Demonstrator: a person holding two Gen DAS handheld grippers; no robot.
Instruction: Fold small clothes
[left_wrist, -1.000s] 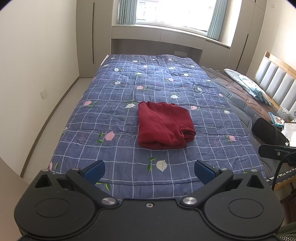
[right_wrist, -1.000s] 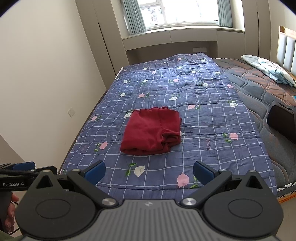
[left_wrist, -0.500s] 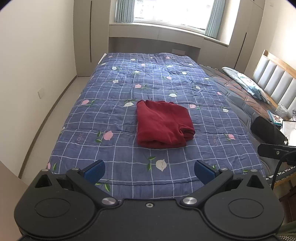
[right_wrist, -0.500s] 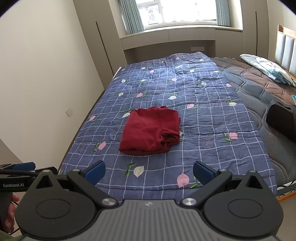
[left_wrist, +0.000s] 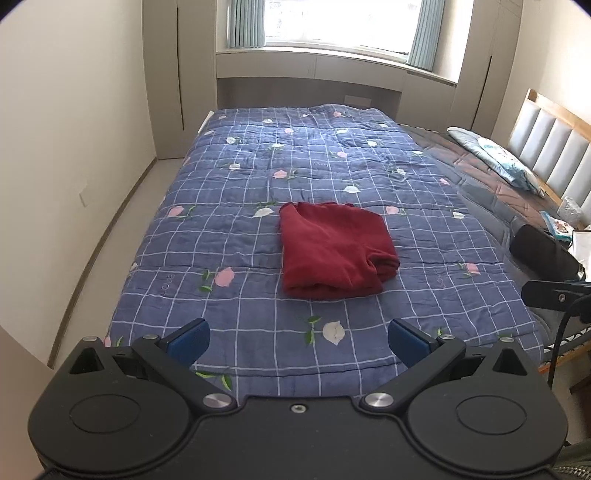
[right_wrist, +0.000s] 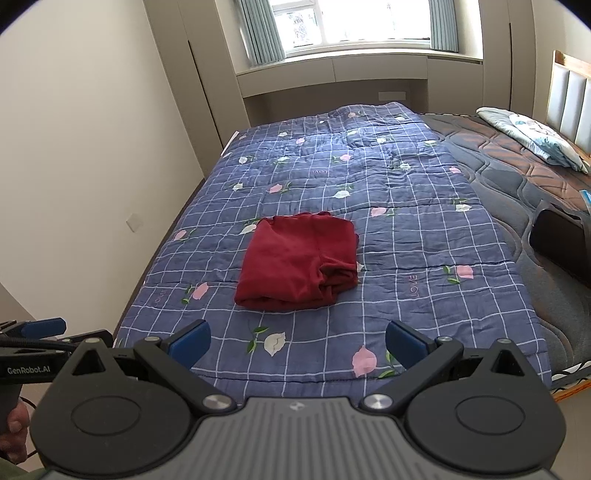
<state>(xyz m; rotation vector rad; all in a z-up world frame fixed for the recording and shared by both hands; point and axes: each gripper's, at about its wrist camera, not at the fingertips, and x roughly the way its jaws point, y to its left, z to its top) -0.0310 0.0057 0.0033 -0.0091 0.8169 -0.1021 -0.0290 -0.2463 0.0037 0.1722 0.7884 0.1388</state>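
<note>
A dark red garment (left_wrist: 334, 251) lies folded into a rough rectangle on the blue checked floral quilt (left_wrist: 229, 236); it also shows in the right wrist view (right_wrist: 301, 264), with bunched layers at its right front corner. My left gripper (left_wrist: 298, 341) is open and empty, held back over the bed's near edge, well short of the garment. My right gripper (right_wrist: 297, 343) is open and empty too, at about the same distance. The left gripper's side (right_wrist: 35, 332) shows at the far left of the right wrist view.
The quilt (right_wrist: 424, 236) covers the left part of the bed. Bare brown mattress (right_wrist: 517, 177) with a pillow (right_wrist: 535, 138) and headboard (left_wrist: 550, 147) lies to the right. A black object (left_wrist: 539, 254) sits at the bed's right edge. Wall and floor strip (left_wrist: 110, 229) run along the left.
Both grippers have drawn back and tilted up a little, so the garment sits slightly farther away and more of the window shows. The garment has not moved. Both grippers stay open.
</note>
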